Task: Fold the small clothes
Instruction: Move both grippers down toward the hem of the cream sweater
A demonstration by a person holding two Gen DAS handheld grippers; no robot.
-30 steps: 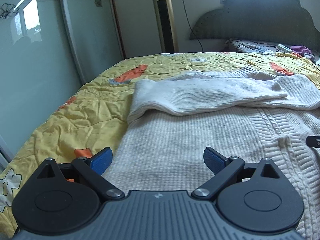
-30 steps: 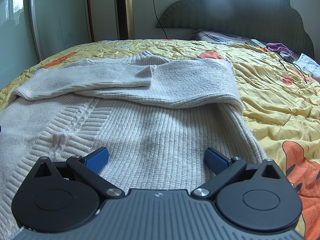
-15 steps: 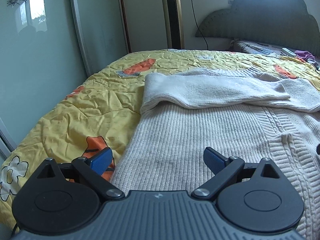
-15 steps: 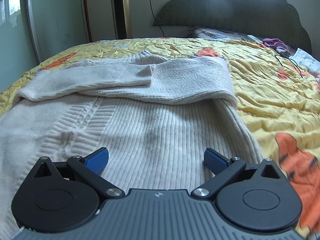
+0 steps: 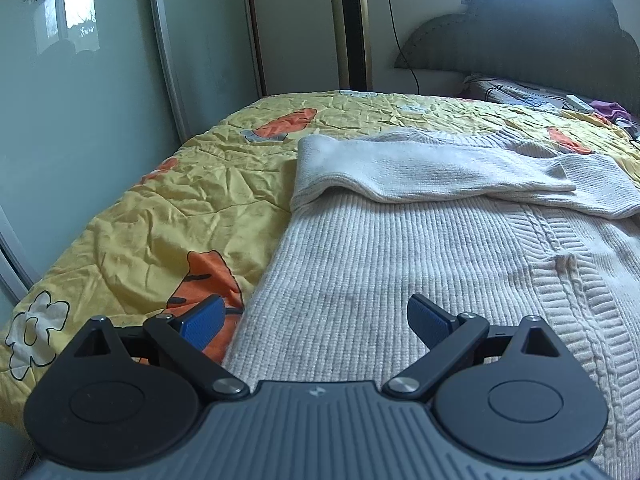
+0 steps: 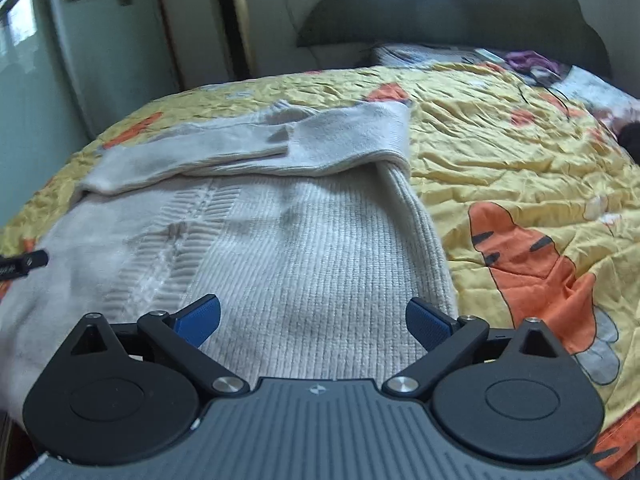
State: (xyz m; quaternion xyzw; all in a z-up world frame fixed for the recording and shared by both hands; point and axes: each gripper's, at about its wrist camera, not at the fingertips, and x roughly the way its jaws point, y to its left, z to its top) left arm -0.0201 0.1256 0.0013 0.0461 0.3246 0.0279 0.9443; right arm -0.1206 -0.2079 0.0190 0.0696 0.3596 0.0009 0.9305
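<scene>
In the left wrist view, the left gripper point(image 5: 314, 322) is seen released, its two blue pads point(image 5: 202, 320) spread wide with nothing held between them. A cream knitted sweater point(image 5: 384, 264) is laid flat on the yellow bedspread point(image 5: 168, 208); its near hem lies in the gap between the fingers, and its left edge runs forward from just inside the left pad, which itself sits over an orange print on the bedspread. Ahead of the fingers, both sleeves point(image 5: 420, 168) are seen folded across the chest, one overlapping the other. A cable-knit band is found ahead and to the right of the right pad. Far beyond the fingertips, a gold tower fan point(image 5: 354, 24) is stood against the wall beside a dark headboard point(image 5: 540, 36), and a glass wardrobe door point(image 5: 80, 80) is seen off to the left. In the right wrist view, which is somewhat blurred, the right gripper point(image 6: 312, 320) is likewise shown unclenched, its pads point(image 6: 428, 320) parted and empty. The sweater point(image 6: 304, 256) fills the space between the fingers, with its right side edge passing just beside the right pad. The folded sleeves point(image 6: 304, 144) lie ahead of the fingertips. The bedspread point(image 6: 520, 168) extends to the right of the right finger. A small black part, too little shown to identify, is seen at the far left edge, over the sweater.
</scene>
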